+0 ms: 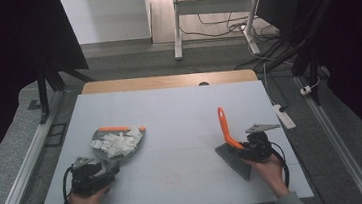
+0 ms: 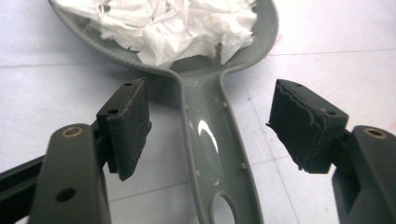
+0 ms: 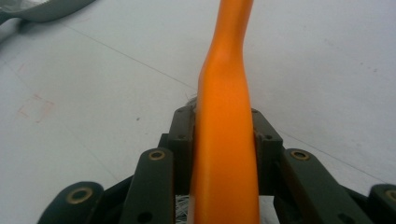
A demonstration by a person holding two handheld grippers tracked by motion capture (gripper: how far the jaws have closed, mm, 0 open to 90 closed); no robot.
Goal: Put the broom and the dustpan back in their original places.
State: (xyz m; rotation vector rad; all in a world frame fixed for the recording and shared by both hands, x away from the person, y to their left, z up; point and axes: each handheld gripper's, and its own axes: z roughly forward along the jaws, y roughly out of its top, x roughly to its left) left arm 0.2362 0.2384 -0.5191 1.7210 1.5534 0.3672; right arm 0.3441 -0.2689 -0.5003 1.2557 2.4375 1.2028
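A grey dustpan [image 1: 103, 134] with an orange lip lies at the table's left, heaped with white paper scraps [image 1: 118, 142]. My left gripper [image 1: 107, 168] stands open at its near end. In the left gripper view the dustpan handle [image 2: 210, 154] runs between the two pads [image 2: 128, 126] with a gap on each side, and the paper scraps [image 2: 173, 28] lie beyond. At the right, a brush with an orange handle [image 1: 225, 127] and a grey bristle head [image 1: 235, 161] rests on the table. My right gripper [image 1: 246, 148] is shut on the orange handle [image 3: 224, 116], pads against both its sides.
The white table [image 1: 179, 102] has a wooden strip along its far edge. A white power strip [image 1: 283, 114] lies on the floor off the right edge, and metal rails run along both sides. A corner of the dustpan [image 3: 46, 11] appears in the right gripper view.
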